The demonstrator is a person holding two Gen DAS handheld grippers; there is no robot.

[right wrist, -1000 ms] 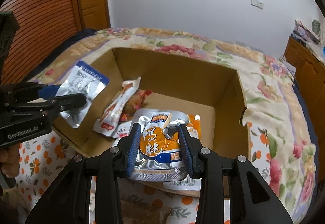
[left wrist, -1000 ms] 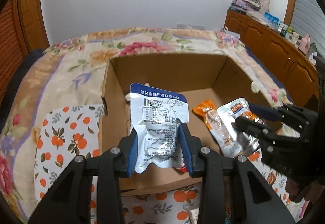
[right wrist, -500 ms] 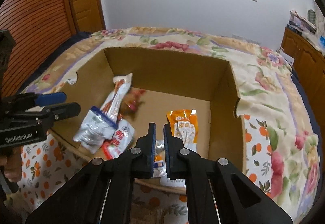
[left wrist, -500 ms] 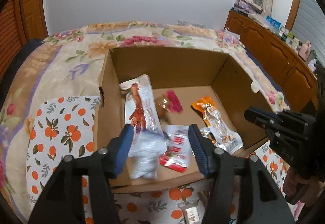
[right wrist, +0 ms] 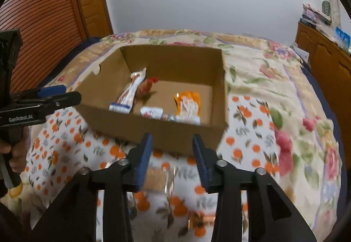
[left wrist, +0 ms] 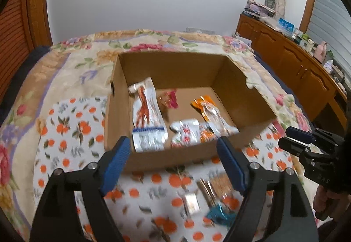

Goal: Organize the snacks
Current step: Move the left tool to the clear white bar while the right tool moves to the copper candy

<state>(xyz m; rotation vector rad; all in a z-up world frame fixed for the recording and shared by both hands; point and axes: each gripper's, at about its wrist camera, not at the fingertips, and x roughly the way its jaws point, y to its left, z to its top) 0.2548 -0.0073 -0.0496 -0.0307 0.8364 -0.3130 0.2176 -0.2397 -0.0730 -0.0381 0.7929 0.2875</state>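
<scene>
Both wrist views near, angled down; shared: cardboard box (left wrist: 166, 160) (right wrist: 175, 138) on bed.

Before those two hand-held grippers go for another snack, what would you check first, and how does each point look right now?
1. Left hand-held gripper empty, jaws opening: ok.
2. Right hand-held gripper empty, jaws opening: ok.
3. Cardboard box upright and open on the bed: ok.
4. Silver and blue packet lies inside the box: ok.
5. Loose snacks lie on the orange-print cloth before the box: ok.
6. Which snack is easiest to grip: cannot tell, they are blurred.
</scene>
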